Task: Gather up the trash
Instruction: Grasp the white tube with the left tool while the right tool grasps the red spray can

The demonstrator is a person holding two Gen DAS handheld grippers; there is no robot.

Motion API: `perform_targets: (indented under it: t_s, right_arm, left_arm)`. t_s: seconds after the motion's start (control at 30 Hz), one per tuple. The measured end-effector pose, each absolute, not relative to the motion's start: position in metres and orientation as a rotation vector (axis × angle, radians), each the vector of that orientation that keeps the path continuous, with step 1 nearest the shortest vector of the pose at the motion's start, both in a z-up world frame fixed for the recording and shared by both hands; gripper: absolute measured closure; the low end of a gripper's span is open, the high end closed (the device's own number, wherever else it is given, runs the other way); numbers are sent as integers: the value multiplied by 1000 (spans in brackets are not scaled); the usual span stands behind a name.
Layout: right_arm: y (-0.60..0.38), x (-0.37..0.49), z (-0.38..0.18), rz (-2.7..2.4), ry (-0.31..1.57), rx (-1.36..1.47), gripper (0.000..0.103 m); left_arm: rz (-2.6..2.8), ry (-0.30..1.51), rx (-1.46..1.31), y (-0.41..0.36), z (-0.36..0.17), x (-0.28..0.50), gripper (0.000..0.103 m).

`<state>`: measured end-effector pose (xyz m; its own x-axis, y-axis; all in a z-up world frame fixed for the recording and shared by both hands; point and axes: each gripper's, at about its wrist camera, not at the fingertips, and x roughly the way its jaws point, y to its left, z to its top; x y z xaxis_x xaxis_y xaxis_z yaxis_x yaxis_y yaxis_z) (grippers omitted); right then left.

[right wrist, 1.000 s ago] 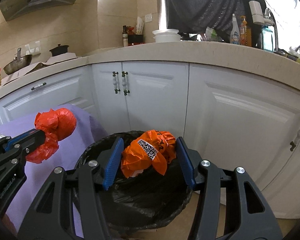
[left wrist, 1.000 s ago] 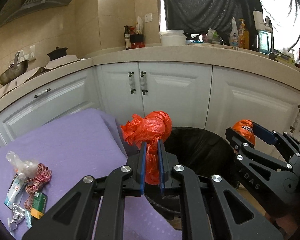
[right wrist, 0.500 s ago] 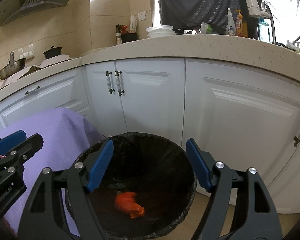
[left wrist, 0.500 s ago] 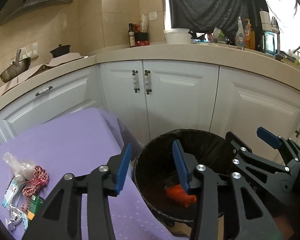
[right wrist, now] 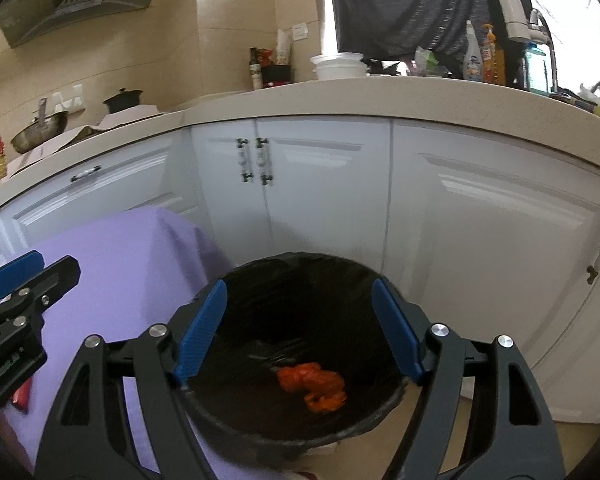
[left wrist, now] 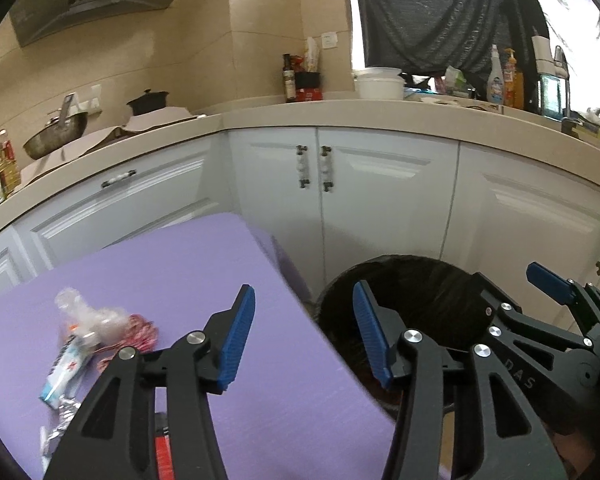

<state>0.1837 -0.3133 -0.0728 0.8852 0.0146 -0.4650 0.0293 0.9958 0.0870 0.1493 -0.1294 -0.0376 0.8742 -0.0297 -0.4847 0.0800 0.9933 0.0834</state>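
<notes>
Spreading further apart, my left tongs (left wrist: pixel 304 332) grip nothing; my right tongs (right wrist: pixel 300 328) gape empty too. Orange bags (right wrist: pixel 312 386) lie in the black bin (right wrist: pixel 384 404).

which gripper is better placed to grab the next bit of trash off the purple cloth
Left. The left gripper is open over the purple cloth, near the trash pile; the right gripper hangs open over the bin.

My left gripper (left wrist: pixel 304 334), matte black cut-out linkage arms, round silver screws, ribbed blue pads (left wrist: pixel 236 344), my right gripper (right wrist: pixel 298 330) the same, faint pale lettering on its side
</notes>
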Motion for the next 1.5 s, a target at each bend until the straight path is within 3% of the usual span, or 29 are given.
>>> perform_targets:
  t_s: [0.83,1.17,1.23,1.27,1.5]
  right_arm:
    - [-132,103,-77,380,563,20,32]
    - [-101,104,-93,412,641,-53,61]
    - [-97,106,-97,412,662,-67,70]
    - [-95,106,-99,415,670,-70,79]
    - [-98,103,-100,408,661,-51,80]
  left_arm:
    - [258,562,45,27,-55,50,52]
    - [316,621,-13,65,-77,26,52]
    - [314,628,-24,68,-79,22,52]
    - [311,632,-31,69,-81,20,52]
    - [292,647,-29,67,-93,19,52]
